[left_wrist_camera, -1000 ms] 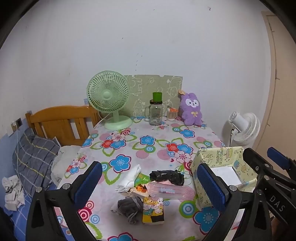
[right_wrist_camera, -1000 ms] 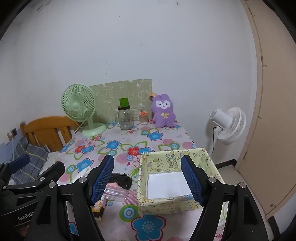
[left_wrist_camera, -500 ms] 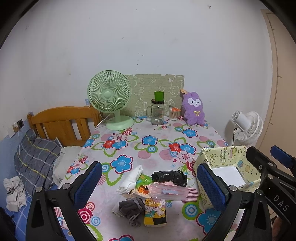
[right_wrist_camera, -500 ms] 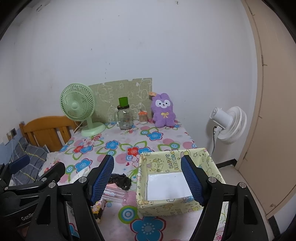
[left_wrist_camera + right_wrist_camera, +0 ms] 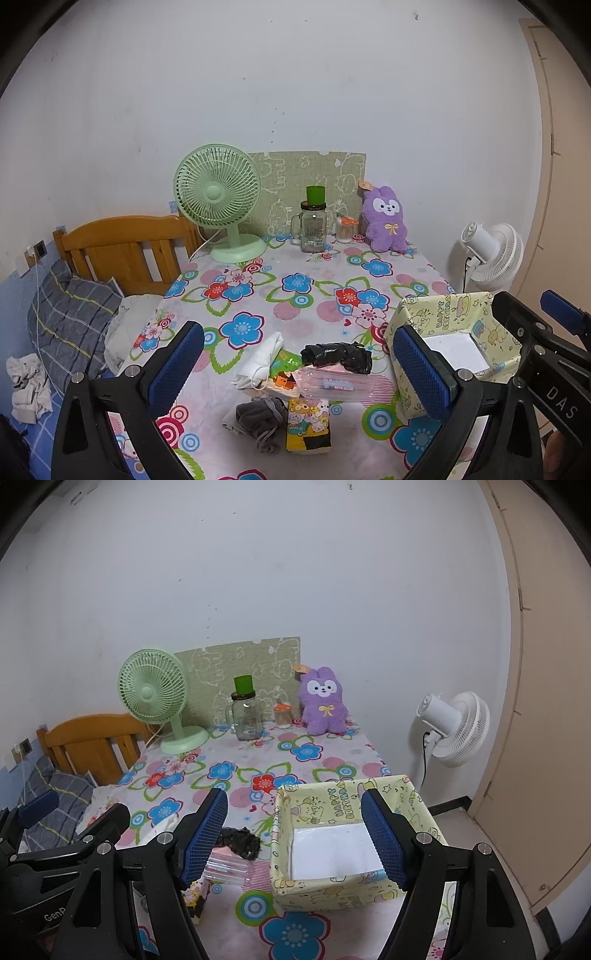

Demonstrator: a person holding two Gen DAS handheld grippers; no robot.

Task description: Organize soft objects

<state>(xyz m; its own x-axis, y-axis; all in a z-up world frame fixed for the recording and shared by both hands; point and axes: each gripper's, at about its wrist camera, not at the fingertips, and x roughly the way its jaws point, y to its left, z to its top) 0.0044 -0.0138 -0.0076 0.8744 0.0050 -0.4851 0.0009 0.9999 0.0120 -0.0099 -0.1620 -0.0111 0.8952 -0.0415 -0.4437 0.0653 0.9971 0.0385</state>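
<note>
A heap of soft things lies near the table's front: a white cloth (image 5: 260,356), a black bundle (image 5: 336,356), a grey sock (image 5: 262,413), a clear pink packet (image 5: 332,384) and a cartoon tissue pack (image 5: 308,424). To their right stands an empty yellow paper box (image 5: 436,314) with a white floor (image 5: 332,853). My left gripper (image 5: 295,332) hangs open above the heap, holding nothing. My right gripper (image 5: 294,797) is open above the box's near left part, also empty. A purple plush rabbit (image 5: 323,701) sits at the back by the wall.
At the back stand a green fan (image 5: 218,192), a glass jar with a green cup (image 5: 314,229) and a small jar (image 5: 345,230). A wooden bed frame (image 5: 125,251) and bedding lie left of the floral table (image 5: 295,284). A white fan (image 5: 454,727) stands on the right.
</note>
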